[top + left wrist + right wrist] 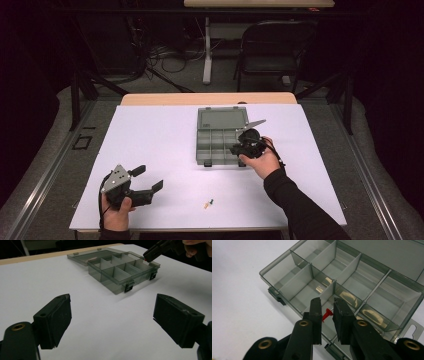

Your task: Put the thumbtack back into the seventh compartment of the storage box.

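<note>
**Red pin clamped over the open organiser box**

High view: 1 grey organiser box [220,137] lies open on the white table [150,145], its lid folded back toward the far edge. 2 grippers are in sight. The right gripper [239,148] sits at the box's right front corner, held by a hand coming in from the lower right. The left gripper [149,179] rests well apart from the box, near the table's front left, with its 2 jaws spread and nothing between them. 1 small pale and green piece [208,203] lies alone on the table near the front edge, between the 2 hands.

Left gripper view: the 2 black jaws stand wide apart over bare table. Beyond them is the box [117,271], its 2 front latches hanging open. The right gripper [150,257] hovers at the box's far right corner, and a speck of red shows at its tip.

Right gripper view: the jaws are drawn close together and clamped on 1 small red pin [326,314], which sticks out sideways between the pads. The pin hangs just above the box's front wall [294,305], over the near row of compartments. The compartments I can see hold nothing I can make out.
</note>
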`<state>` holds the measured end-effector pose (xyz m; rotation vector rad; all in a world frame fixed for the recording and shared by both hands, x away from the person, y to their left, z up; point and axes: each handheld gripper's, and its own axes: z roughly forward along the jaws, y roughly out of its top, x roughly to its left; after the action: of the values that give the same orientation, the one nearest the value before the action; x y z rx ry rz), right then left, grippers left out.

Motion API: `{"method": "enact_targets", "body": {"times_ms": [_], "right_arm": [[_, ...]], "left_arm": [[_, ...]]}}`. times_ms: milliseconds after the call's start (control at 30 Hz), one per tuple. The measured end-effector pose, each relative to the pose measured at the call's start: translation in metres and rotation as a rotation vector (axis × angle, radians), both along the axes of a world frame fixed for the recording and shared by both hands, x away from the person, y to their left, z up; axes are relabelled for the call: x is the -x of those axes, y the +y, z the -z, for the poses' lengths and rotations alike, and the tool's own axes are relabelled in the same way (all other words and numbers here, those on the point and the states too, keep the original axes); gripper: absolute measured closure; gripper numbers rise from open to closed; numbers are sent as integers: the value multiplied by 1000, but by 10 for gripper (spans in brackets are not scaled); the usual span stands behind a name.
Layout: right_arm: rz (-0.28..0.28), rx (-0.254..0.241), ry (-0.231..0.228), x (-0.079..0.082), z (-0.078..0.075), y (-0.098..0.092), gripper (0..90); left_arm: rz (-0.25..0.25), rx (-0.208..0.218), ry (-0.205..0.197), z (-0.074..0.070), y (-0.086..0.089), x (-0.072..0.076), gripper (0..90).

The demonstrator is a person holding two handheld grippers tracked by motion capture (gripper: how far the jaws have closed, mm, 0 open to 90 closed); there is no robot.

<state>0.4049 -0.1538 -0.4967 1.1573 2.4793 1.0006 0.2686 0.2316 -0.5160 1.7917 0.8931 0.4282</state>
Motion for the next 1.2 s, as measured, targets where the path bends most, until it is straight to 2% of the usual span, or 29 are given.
{"method": "enact_targets", "body": {"times_ms": [333,567,933,1200], "right_arm": [[5,13,1,-7,9,8,777],[-1,35,3,-7,9,9,777],[7,38,5,-8,11,11,772],[19,38,12,-8,10,10,690]], "left_arm": [[-1,-2,0,0,0,0,149],[-3,-1,-1,0,0,0,149],[-2,-4,0,0,0,0,149],[-2,-4,0,0,1,0,149]]}}
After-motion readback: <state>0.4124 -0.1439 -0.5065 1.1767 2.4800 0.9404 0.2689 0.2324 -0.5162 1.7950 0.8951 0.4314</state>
